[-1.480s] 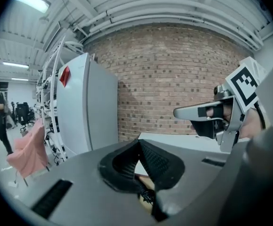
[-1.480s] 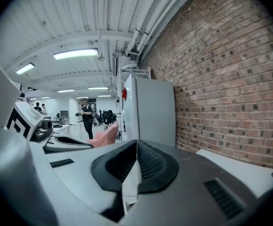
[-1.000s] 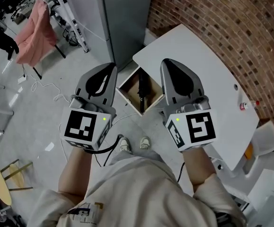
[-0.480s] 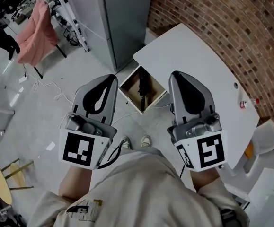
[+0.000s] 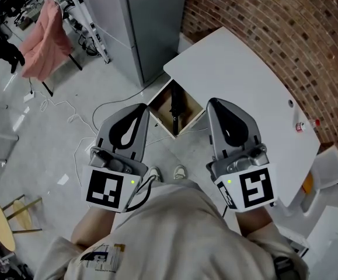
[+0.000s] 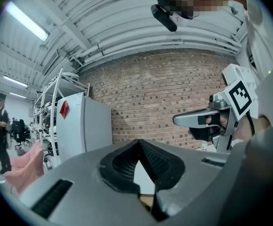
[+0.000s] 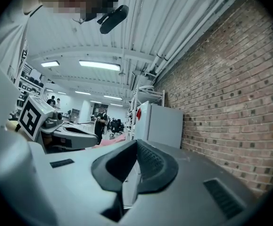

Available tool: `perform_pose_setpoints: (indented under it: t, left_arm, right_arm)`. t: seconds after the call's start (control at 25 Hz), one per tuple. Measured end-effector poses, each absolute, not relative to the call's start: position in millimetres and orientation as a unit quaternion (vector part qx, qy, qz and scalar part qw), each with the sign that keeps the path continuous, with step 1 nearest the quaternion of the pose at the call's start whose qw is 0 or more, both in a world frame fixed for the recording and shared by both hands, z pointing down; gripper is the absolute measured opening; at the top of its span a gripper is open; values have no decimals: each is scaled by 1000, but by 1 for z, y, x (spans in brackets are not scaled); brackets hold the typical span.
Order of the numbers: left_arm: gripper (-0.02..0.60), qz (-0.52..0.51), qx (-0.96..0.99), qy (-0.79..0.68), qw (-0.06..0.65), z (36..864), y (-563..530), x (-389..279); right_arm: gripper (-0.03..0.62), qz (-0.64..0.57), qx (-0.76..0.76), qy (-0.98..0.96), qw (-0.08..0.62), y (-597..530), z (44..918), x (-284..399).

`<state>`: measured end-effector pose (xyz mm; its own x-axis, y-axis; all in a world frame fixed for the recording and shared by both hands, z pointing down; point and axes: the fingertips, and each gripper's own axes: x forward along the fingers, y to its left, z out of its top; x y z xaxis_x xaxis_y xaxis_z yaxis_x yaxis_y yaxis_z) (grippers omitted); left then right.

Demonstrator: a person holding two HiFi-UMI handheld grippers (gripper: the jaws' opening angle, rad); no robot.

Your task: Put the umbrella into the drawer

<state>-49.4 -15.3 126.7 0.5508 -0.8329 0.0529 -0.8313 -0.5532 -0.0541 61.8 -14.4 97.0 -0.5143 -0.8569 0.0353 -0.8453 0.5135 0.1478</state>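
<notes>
Grey left gripper (image 5: 140,107) and right gripper (image 5: 214,102), closed empty, have backed off the drawer (image 5: 159,111).

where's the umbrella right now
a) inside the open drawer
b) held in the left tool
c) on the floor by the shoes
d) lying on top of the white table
a: in the head view the dark umbrella lies inside the open drawer, which is pulled out from under the white table.

The left tool (image 5: 139,108) and right tool (image 5: 215,102) now sit lower in the frame, drawn back toward the person. Their tips no longer cover the corners of the open drawer (image 5: 160,120), which now shows whole between them.
</notes>
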Motion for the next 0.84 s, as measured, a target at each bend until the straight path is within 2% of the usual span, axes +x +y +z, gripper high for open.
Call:
perform_pose_setpoints:
  t: [0.84]
  left_arm:
    - [8, -40, -881, 471, 24, 118, -11, -44]
  right_arm:
    - [8, -67, 488, -868, 58, -12, 96, 63]
